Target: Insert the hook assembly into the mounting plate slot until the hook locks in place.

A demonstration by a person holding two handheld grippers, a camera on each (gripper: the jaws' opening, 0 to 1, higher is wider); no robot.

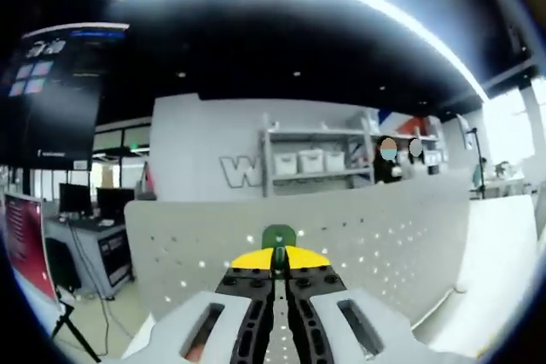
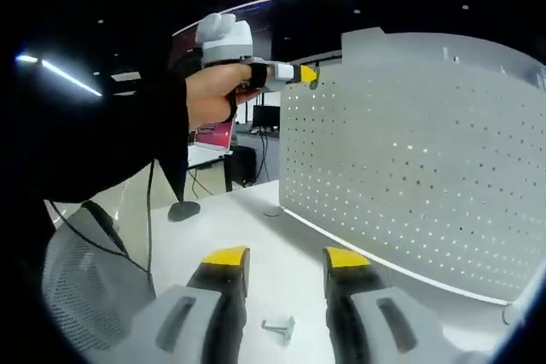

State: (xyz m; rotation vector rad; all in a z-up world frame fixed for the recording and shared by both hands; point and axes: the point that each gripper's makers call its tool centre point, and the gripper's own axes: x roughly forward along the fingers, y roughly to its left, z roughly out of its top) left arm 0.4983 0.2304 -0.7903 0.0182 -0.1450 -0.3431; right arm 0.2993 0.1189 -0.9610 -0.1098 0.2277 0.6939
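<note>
Left tool point(image 1: 279, 260) clamps green hook point(image 1: 278, 237) at pegboard point(image 1: 384, 236); right tool point(image 2: 285, 256) gapes wide

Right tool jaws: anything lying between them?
Yes. A small grey metal hook lies on the white table between the open jaws, in the right gripper view.
</note>
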